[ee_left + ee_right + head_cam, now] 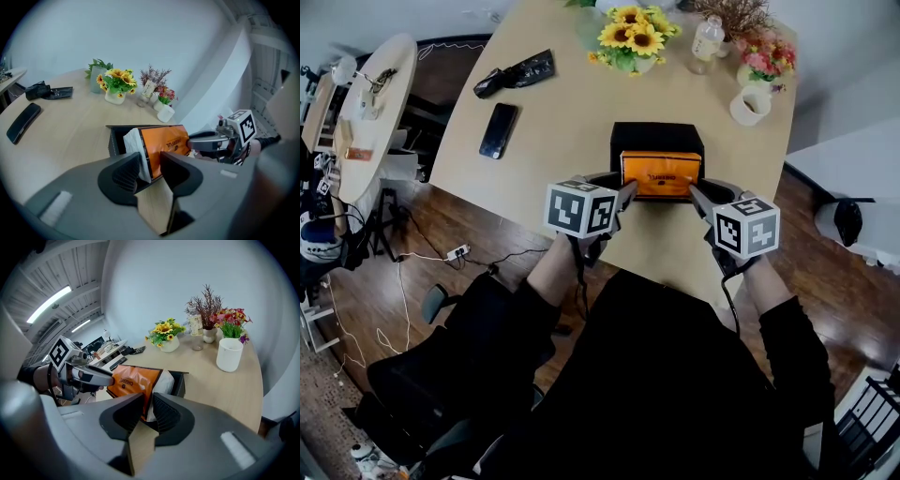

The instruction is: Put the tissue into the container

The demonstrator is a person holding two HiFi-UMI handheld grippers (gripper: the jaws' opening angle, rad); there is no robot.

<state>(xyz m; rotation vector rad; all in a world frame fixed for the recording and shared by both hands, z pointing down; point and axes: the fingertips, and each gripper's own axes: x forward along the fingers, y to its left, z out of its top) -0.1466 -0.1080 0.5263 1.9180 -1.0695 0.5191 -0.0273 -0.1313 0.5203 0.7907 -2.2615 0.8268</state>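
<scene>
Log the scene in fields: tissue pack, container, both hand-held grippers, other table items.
tissue pack: orange, partly inside container, near side
container: black open box on table
left hand-held gripper: shut on tissue pack's left end
right hand-held gripper: shut on tissue pack's right end
other items: phone, sunflowers, cup
status: tissue pack apparently not fully seated

Bare table lies open left of the container. Behind it, sunflowers, a bottle and a white cup crowd the far edge.
</scene>
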